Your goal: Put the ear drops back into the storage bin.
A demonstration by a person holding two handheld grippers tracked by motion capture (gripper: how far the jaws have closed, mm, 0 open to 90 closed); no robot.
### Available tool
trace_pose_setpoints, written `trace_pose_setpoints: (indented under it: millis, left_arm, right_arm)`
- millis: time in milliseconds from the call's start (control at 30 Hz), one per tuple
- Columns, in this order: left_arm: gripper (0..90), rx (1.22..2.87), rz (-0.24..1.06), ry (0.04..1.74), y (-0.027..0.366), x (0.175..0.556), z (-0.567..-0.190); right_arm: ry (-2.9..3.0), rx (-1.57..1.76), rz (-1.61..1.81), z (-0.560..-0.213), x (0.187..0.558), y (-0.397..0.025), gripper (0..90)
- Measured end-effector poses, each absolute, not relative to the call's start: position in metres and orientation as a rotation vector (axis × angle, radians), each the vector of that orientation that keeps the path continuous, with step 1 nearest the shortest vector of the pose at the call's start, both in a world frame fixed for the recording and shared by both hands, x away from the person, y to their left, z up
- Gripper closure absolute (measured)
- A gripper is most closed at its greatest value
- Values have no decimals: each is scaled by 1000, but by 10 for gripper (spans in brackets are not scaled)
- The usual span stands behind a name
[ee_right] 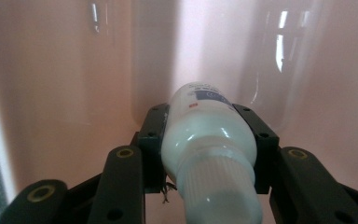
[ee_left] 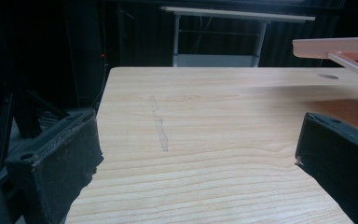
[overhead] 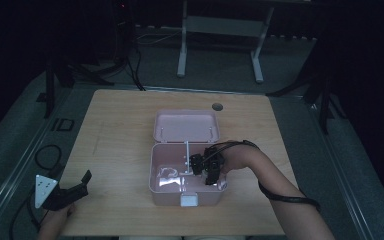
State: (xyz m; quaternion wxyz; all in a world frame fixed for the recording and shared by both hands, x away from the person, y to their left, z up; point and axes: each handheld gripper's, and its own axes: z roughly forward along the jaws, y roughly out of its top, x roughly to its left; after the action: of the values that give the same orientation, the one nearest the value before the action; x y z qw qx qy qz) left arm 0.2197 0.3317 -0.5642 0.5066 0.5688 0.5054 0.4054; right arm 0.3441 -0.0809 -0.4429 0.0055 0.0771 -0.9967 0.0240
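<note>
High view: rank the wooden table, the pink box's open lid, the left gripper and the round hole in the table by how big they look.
1. wooden table
2. open lid
3. left gripper, though it sits nearer the camera, which may flatter it
4. round hole

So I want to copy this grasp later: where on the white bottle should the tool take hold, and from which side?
Grip the white bottle across its round body just past the ribbed cap, coming in from the cap end, as the right tool does here inside the pink box. The body is wider than the cap, so the jaws probably seat there best.
</note>
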Motion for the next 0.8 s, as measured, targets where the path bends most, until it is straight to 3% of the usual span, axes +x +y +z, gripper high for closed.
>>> trace_pose_setpoints:
  millis: [800]
  left_arm:
    - [4,1374,978,1215,332,220,-564]
  right_arm:
    - [-3105,239,202,-489,348,-75,594]
